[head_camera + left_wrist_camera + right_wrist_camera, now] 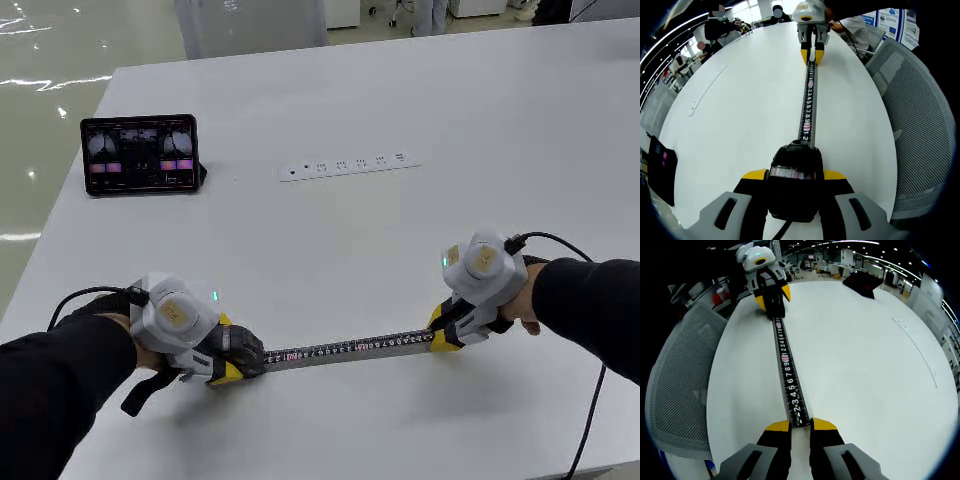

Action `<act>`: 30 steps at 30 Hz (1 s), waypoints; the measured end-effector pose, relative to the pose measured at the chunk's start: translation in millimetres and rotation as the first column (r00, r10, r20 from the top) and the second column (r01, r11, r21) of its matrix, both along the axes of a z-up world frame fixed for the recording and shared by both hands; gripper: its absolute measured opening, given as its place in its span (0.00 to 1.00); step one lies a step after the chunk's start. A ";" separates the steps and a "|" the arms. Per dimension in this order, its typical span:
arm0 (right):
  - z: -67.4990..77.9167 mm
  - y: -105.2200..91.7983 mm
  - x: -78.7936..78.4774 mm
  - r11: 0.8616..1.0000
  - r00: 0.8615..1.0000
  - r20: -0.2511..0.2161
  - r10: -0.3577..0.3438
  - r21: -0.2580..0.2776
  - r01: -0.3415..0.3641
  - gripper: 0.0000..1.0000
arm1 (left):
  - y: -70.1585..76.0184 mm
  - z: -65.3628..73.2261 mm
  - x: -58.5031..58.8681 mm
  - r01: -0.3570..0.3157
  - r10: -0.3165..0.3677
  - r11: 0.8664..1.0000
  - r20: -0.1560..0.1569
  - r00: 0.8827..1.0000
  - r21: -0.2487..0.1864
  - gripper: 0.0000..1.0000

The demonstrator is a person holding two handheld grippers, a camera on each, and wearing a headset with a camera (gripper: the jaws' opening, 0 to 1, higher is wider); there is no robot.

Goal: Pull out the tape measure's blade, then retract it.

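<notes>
A broad white table [420, 110] is carrying the work, in a bright hall with a glossy floor [50, 60]. Nearest the person, two black sleeves are reaching in from either side of the head view.

The left gripper [232, 364] is sitting low on the tabletop near the front edge. Its yellow-tipped jaws are clamping the tape measure [240, 348], a dark case. In the left gripper view the same gripper [795, 175] is squeezing the case [795, 187] from both sides, with the blade [808, 105] running straight out of the case's front.

The blade [345, 349] is lying flat on the table, stretched between the two grippers with its numbered face up. At its far end the right gripper [442, 338] is pinching the tip. In the right gripper view its jaws [800, 426] are standing close together with the blade's end [788, 380] caught between them, the numbers climbing away towards the left gripper [772, 297]. A grey mesh chair [680, 385] is standing just off the table's near edge.

Further back, well apart from the tape, a white power strip [348, 165] is lying near the middle of the table. Left of it a tablet [141, 153] is propped up, its screen glowing.
</notes>
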State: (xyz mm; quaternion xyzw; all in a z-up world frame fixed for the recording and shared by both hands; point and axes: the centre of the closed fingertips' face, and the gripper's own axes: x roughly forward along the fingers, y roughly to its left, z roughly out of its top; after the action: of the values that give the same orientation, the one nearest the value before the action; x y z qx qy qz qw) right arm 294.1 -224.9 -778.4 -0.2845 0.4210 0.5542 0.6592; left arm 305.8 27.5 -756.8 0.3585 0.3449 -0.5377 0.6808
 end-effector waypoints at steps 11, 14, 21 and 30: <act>-0.6 1.0 -1.5 0.999 0.999 0.029 0.028 -0.031 -0.027 0.11 | -1.2 0.9 0.5 0.020 -0.020 1.000 0.005 1.000 -0.013 0.36; -1.3 0.2 -0.8 0.999 0.999 0.040 0.033 -0.039 -0.032 0.11 | -1.3 0.7 0.6 0.019 -0.019 1.000 0.007 1.000 -0.008 0.36; -1.6 1.0 -0.6 0.997 0.997 0.053 0.049 -0.055 -0.046 0.11 | -1.2 0.9 0.7 0.015 -0.015 1.000 0.013 1.000 -0.005 0.36; -1.3 1.7 -2.3 0.991 0.990 0.087 0.109 -0.084 -0.101 0.12 | -0.2 3.1 4.7 0.009 -0.009 1.000 0.028 1.000 -0.012 0.41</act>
State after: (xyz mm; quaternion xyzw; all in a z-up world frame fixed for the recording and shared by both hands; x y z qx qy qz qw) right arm 291.7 -223.1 -779.7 -0.3574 0.3968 0.5573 0.6358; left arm 310.5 27.3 -753.7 0.3632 0.3304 -0.5378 0.6853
